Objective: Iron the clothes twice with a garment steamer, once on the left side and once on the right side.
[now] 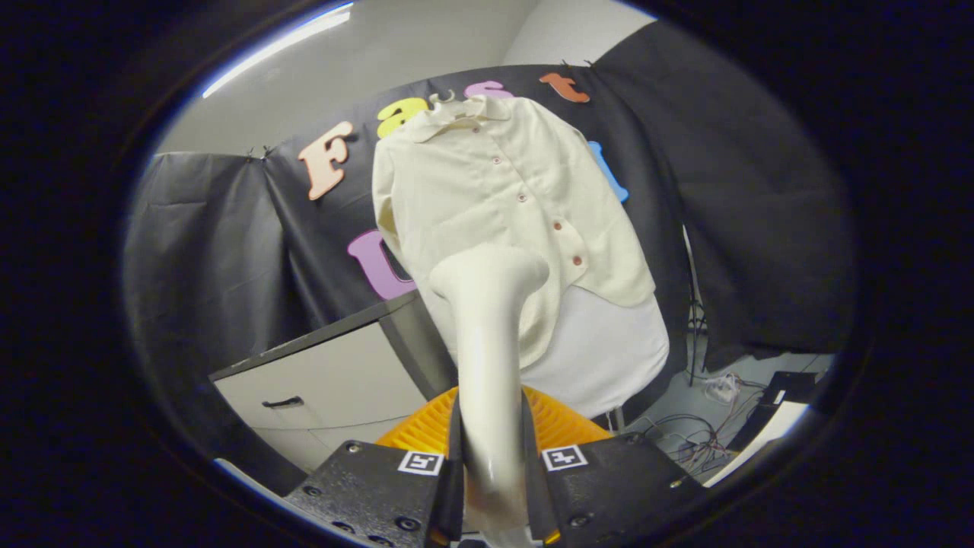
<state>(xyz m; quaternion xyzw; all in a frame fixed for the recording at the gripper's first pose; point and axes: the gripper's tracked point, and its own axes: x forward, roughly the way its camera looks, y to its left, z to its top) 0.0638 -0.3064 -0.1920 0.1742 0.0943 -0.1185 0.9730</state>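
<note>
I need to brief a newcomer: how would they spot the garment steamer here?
Find the cream shirt hanging on the black cloth wall. In front of its lower half rises the garment steamer, clamped between the gripper fingers. It is the smooth pale wand with a flared head.

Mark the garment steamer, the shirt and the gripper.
garment steamer point(487, 365), gripper view, on its handle.
shirt point(487, 183), gripper view, on the front panel beside the buttons.
gripper point(491, 476), gripper view, between the fingers clamping the handle.

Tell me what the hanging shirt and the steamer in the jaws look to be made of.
Shirt: apparently woven cotton or linen, matte cream, with soft folds and small buttons. Steamer: likely smooth moulded plastic, off-white with a slight sheen on its handle. The gripper has both jaws pressed against that handle.
</note>
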